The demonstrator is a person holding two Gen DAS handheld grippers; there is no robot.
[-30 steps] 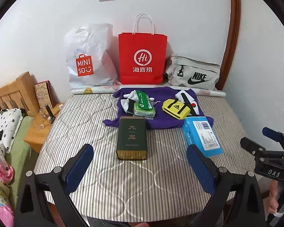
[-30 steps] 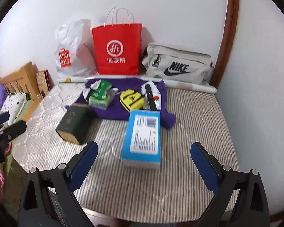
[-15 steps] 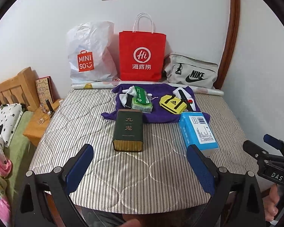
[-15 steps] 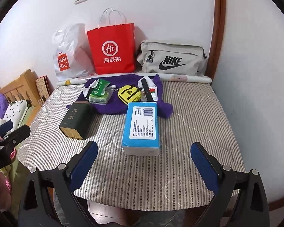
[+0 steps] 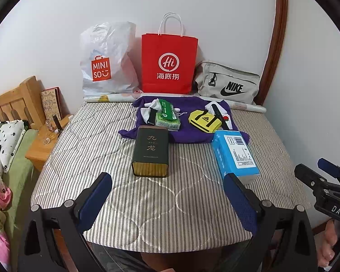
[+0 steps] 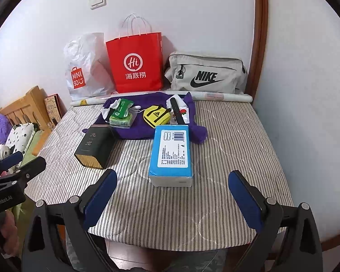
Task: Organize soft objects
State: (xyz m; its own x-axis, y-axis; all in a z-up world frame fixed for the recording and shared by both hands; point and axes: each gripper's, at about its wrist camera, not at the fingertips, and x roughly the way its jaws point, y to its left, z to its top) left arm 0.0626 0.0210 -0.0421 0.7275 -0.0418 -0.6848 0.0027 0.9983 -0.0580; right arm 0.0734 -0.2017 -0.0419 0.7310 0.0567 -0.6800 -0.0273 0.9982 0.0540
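Your left gripper (image 5: 167, 195) hangs spread wide and empty over the striped table's (image 5: 147, 215) near edge. Ahead lies the dark tin (image 5: 150, 150), then the blue tissue pack (image 6: 171, 153). Your right gripper (image 6: 172, 195), equally wide, faces bare stripes rightward. The soft pieces sit on the purple cloth (image 5: 188, 133) behind.

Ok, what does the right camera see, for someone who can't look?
The open right gripper hovers before a striped quilted table holding a blue tissue pack, a dark green tin and a purple cloth with small items.
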